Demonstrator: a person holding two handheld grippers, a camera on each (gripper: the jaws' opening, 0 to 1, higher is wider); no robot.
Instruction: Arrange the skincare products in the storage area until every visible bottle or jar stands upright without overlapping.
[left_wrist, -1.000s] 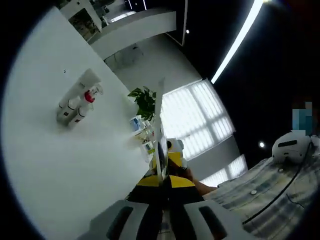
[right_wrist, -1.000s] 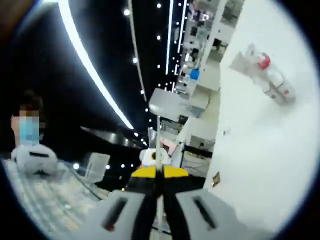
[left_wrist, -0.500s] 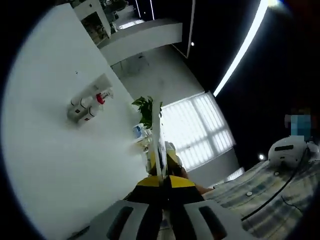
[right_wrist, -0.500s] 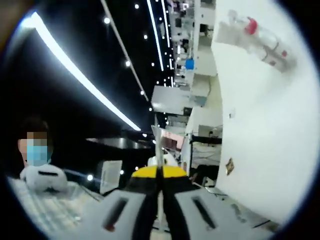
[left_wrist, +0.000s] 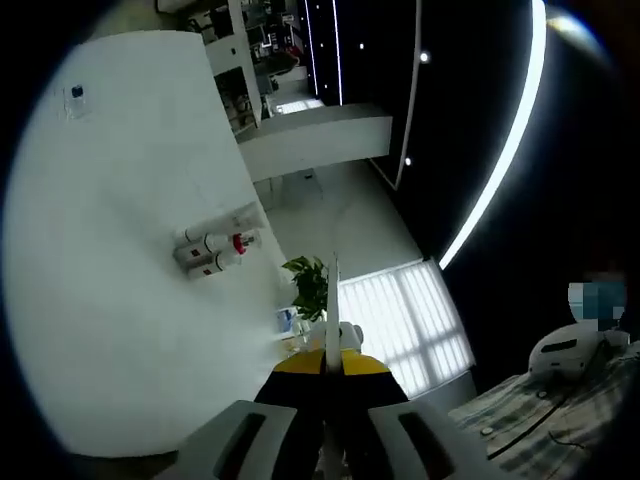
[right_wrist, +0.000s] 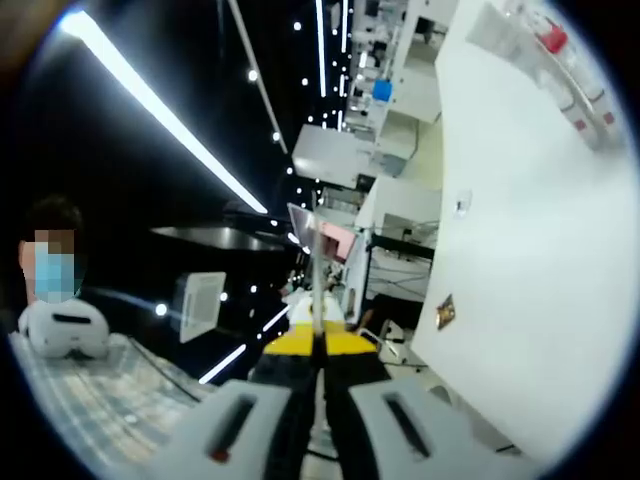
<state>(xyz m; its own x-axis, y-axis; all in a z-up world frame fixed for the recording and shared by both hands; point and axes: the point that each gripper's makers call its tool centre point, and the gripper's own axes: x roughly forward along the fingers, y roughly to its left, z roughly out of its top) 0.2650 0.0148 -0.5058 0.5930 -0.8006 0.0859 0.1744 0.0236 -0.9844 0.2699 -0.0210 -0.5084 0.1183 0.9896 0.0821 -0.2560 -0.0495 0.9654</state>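
Note:
A tight cluster of skincare products (left_wrist: 213, 250) sits on the white table (left_wrist: 110, 330): a white tube and pale bottles, one with a red cap (left_wrist: 238, 243). The view is rolled, so I cannot tell whether they stand or lie. The left gripper (left_wrist: 331, 330) is shut with nothing in it, held off the table edge and well away from the cluster. In the right gripper view the same cluster (right_wrist: 565, 70) with its red cap (right_wrist: 552, 38) lies at the top right on the table (right_wrist: 520, 260). The right gripper (right_wrist: 317, 300) is shut, empty, and far from it.
A potted plant (left_wrist: 312, 283) and small items (left_wrist: 290, 320) stand at the table's far edge. A small sticker (right_wrist: 445, 312) marks the table. Shelves (right_wrist: 400, 60) and ceiling lights lie beyond. A person in a checked shirt (left_wrist: 540, 420) stands close by.
Both cameras have swung and rolled, so the cluster sits lower and smaller in the left view and nearer the top right rim in the right view. Both grippers stay shut.

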